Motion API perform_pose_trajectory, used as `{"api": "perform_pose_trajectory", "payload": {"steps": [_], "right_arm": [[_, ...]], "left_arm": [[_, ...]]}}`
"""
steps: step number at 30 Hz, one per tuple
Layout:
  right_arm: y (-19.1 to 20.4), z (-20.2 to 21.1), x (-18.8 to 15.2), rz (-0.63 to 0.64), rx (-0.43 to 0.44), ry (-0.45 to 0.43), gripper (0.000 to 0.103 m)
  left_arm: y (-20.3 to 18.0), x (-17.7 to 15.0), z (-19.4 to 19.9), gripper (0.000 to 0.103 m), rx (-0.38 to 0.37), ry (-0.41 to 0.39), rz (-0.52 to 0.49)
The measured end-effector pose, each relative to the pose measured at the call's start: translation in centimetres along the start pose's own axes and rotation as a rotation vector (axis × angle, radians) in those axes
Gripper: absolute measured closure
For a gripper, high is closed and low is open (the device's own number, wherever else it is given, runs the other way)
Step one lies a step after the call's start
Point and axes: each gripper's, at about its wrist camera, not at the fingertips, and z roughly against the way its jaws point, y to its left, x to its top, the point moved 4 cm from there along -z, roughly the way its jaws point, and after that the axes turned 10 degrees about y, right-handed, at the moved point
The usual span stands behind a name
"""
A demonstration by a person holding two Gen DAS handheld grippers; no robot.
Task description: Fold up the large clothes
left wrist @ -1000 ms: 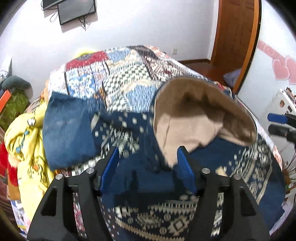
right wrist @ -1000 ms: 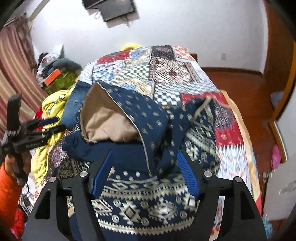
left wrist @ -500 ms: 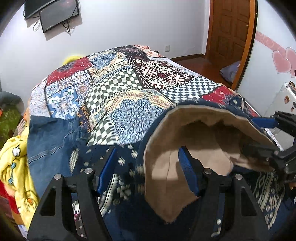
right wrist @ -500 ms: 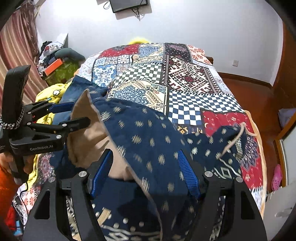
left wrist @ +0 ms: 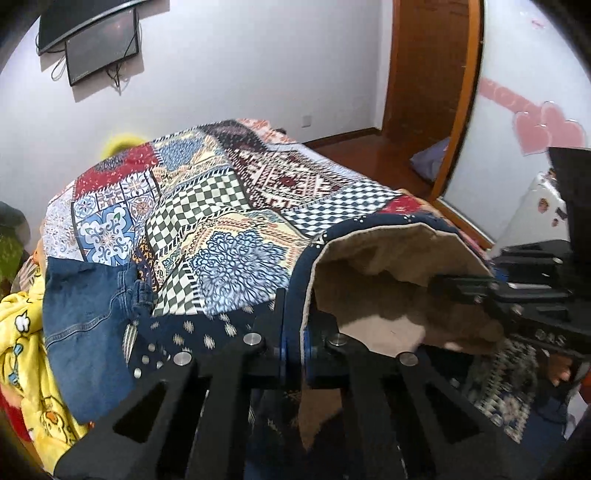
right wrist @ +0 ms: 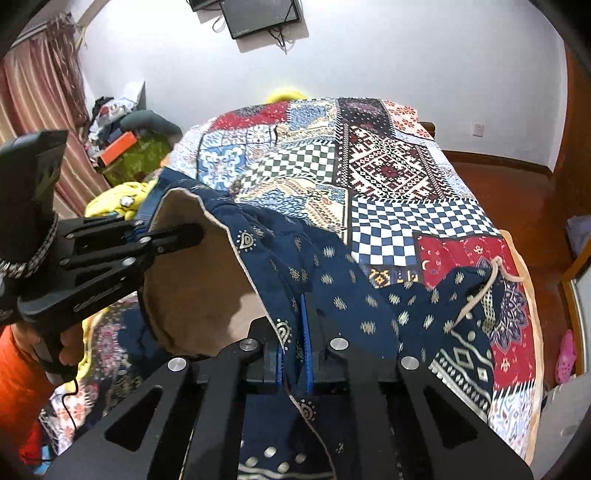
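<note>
- The left gripper (left wrist: 293, 350) has just closed its jaws on the near-left rim of the navy patterned hoodie's (right wrist: 354, 295) hood (left wrist: 388, 295); blue edge and tan lining sit pinched between the pads.
- The right gripper (right wrist: 293, 354) has likewise just closed, clamping the hood's right rim.
- Held by both, the hood stands open and raised off the bed (right wrist: 406, 206), tan lining showing; the rest of the hoodie lies on the bed's near end.
- Left of the hood lie blue jeans (left wrist: 85, 314), with a yellow printed garment (left wrist: 22, 350) beyond the jeans at the bed's edge.
- Past the hood, the patchwork bedspread (left wrist: 207, 206) runs to the white wall.
- A dark screen (right wrist: 262, 18) hangs there.
</note>
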Motion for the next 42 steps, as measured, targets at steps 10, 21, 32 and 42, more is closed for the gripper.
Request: {"api": "perform_pose_trajectory", "payload": {"steps": [10,21,32,42], "right_arm": [[2.2,4.9,-4.8,0.026,0.018,-0.008,0.096],[4.2,5.4,-11.3,0.053,0.019,0.098,0.092],[4.0,7.1,-13.7,0.063,-0.011,0.121,0.082],[1.4,9.3,-11.1,-0.013,-0.058,0.003,0.050]], "left_arm": [[-3.5,-6.8,5.6,0.098,-0.051,0.032,-0.025],[-5.6,-16.0,4.9,0.079,-0.068,0.181,0.019],[-2.1,-18.6,7.9,0.057,0.028,0.158,0.136],[1.2,-14.5,7.1,0.048,0.043,0.097,0.226]]}}
